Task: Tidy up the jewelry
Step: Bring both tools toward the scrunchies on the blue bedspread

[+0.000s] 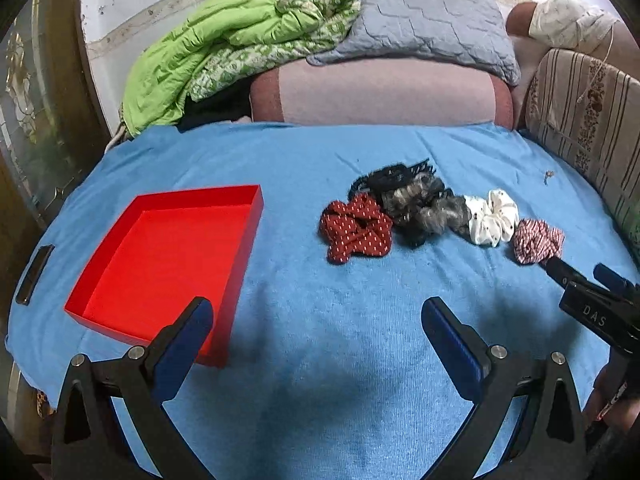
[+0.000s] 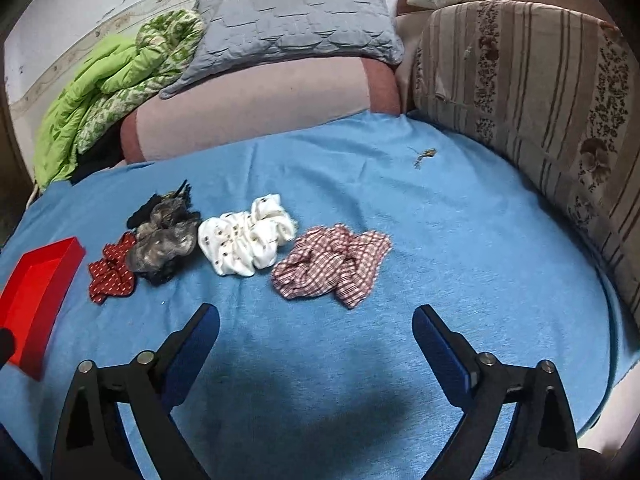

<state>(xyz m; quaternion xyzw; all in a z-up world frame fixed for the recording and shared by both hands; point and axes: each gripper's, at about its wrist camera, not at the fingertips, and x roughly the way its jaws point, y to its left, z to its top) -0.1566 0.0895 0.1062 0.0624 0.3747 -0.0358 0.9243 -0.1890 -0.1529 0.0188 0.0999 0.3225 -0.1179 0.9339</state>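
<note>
Scrunchies lie in a row right of the red tray (image 1: pixel 160 256) on the bed; both my tools are open and empty, and the nearest, the checked scrunchie (image 2: pixel 332 264), is soft, light fabric best pinched across its bunched middle.

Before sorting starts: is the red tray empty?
Empty: the red tray shows only bare floor; all scrunchies lie outside on the blue cloth.

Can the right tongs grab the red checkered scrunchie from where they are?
Probably yes. The right tongs are open, and the checkered scrunchie lies just ahead on the blue cloth with nothing between them.
</note>
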